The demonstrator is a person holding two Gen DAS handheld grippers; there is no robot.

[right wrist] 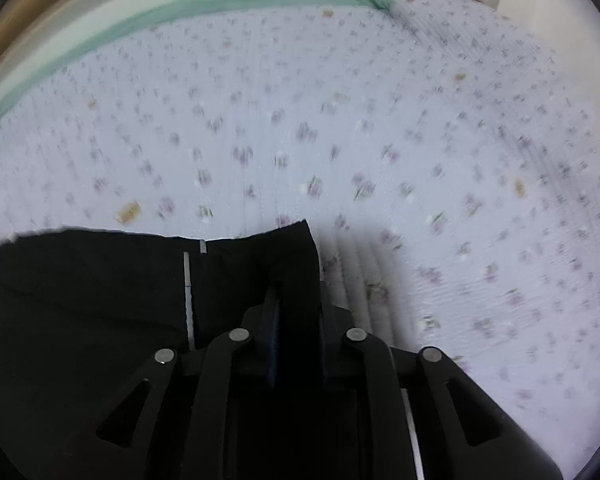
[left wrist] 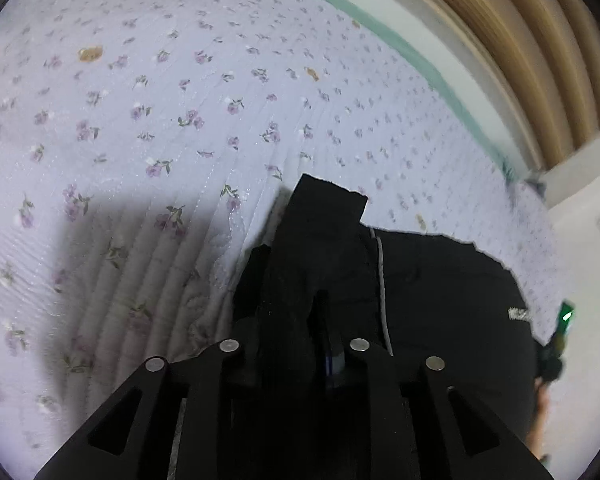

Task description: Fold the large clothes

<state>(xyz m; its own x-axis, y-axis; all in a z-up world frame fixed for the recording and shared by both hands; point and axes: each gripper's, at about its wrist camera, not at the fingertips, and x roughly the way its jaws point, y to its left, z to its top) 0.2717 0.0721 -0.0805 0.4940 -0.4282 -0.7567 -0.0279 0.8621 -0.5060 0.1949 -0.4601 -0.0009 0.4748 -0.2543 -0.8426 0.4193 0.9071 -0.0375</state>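
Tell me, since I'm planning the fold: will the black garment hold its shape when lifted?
Probably not. The black garment bunches where the left claw pinches it, so it looks floppy. Its edge sags unevenly, so it likely drapes.

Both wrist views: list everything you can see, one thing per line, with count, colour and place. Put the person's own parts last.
black garment: one, black with a thin white cord or stripe and small white lettering, over the near part of the bed, an edge held in each gripper.
quilted bedspread: one, pale lilac with small purple flowers, covering the bed under the garment.
green sheet edge: one, mint green, along the far side of the bed.
curtain: one, tan, pleated, beyond the bed.
left gripper: one, black, closed on a garment edge.
right gripper: one, black, closed on another garment edge.
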